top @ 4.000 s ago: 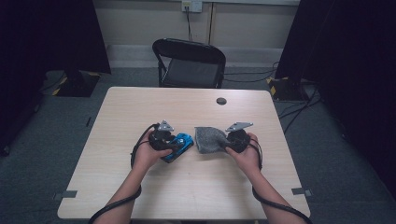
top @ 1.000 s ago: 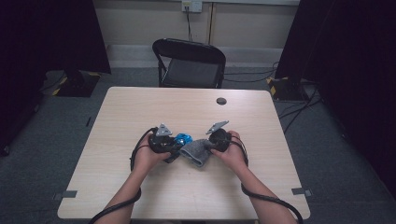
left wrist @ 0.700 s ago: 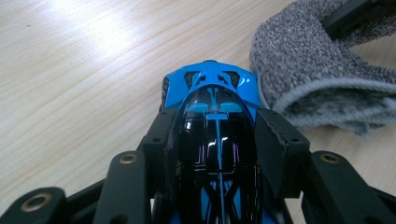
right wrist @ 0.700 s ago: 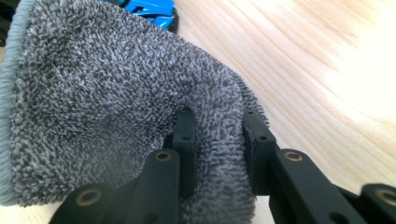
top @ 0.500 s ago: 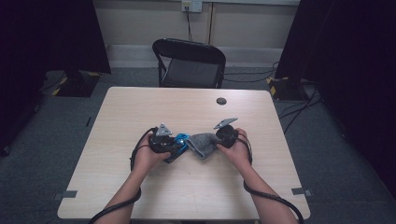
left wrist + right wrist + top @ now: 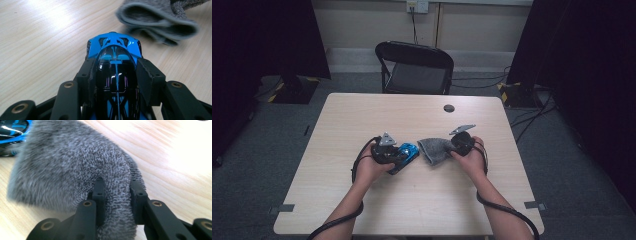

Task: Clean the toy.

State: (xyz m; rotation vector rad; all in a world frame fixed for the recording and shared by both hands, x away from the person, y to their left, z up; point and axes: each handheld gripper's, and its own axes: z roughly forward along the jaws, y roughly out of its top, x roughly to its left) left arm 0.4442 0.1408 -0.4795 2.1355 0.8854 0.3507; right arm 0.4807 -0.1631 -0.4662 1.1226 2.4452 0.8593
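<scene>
1. The left gripper (image 6: pixel 398 153) sits at the middle of the wooden table (image 6: pixel 362 115), held in the person's left hand (image 6: pixel 371 169).
2. Its jaws are partly closed and clamp the sides of a blue and black toy car (image 6: pixel 113 62); in the left gripper view the pads press on the car's cabin, and its nose sticks out past the tips.
3. The car lies low over the tabletop; whether its wheels touch the wood cannot be told from these angles.
4. The right gripper (image 6: pixel 452 146) is held in the right hand (image 6: pixel 469 159), just right of the car.
5. Its jaws are nearly closed and pinch a fold of a grey terry cloth (image 6: pixel 70 165), which bulges between and around the pads (image 6: pixel 99 192).
6. The cloth spreads out from the jaws towards the car, its open folded edge near the car's nose and apart from it in the left gripper view.
7. A small dark round thing (image 6: pixel 449 108) lies near the table's far edge, and a black folding chair (image 6: pixel 414 67) stands beyond it.
</scene>
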